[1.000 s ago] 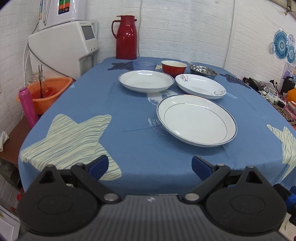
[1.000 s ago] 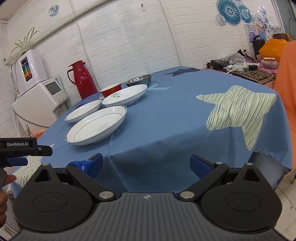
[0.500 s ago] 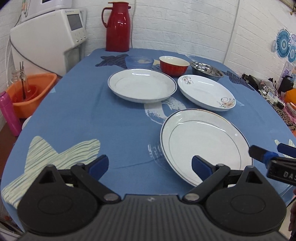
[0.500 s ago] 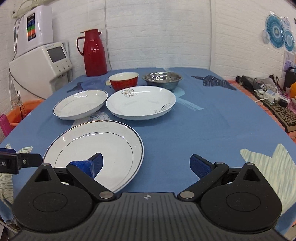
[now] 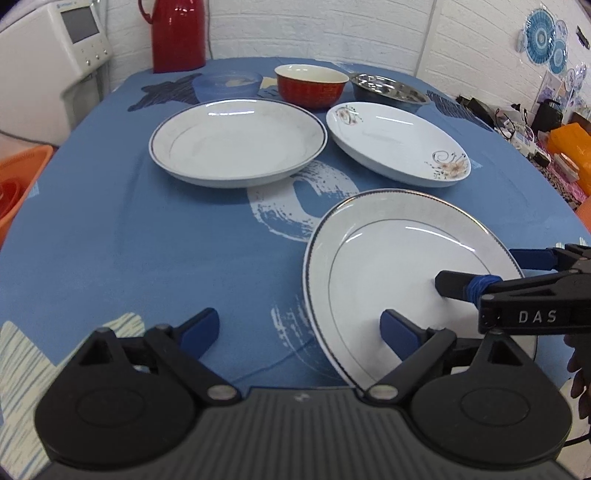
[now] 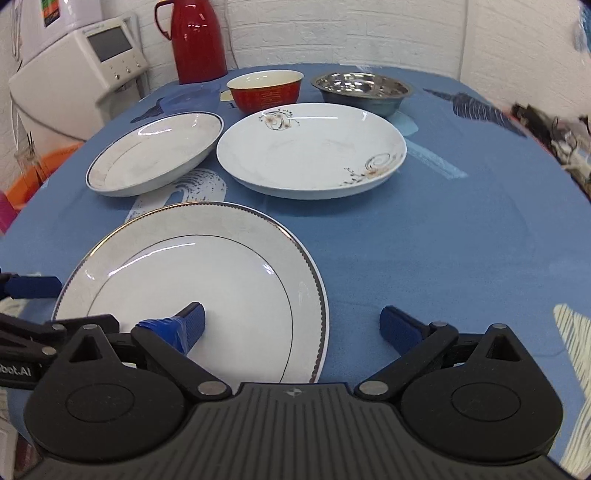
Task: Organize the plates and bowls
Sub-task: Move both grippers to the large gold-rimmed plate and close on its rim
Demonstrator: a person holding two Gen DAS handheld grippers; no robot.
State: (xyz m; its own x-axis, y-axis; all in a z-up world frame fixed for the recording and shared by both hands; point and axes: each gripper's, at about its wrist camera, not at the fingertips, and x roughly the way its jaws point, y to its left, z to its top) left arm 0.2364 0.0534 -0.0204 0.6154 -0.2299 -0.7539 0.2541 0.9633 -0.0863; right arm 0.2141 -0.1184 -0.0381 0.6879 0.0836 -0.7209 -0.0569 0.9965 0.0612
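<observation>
A large white plate with a thin dark rim (image 5: pixel 388 258) (image 6: pixel 207 273) lies nearest on the blue tablecloth. My left gripper (image 5: pixel 301 328) is open, its right finger over the plate's near left edge. My right gripper (image 6: pixel 291 325) is open too, its left finger over the plate's inside; it shows from the side in the left wrist view (image 5: pixel 476 273). Behind lie a blue-rimmed white plate (image 5: pixel 238 142) (image 6: pixel 155 155) and a flowered plate (image 5: pixel 397 142) (image 6: pixel 314 149). Further back stand a red bowl (image 5: pixel 312 85) (image 6: pixel 266 90), a steel bowl (image 5: pixel 388 88) (image 6: pixel 362 90) and a pale blue bowl (image 5: pixel 227 85).
A red thermos (image 5: pixel 177 33) (image 6: pixel 197 40) stands at the table's far edge by the white brick wall. A white appliance (image 6: pixel 81 74) and an orange basin (image 5: pixel 18 177) sit left of the table. Clutter lies on a side surface at the right (image 5: pixel 554 133).
Both grippers have moved forward over the table toward the nearest plate. The right gripper's finger now reaches over the plate's inside, and the dishes look closer in both views.
</observation>
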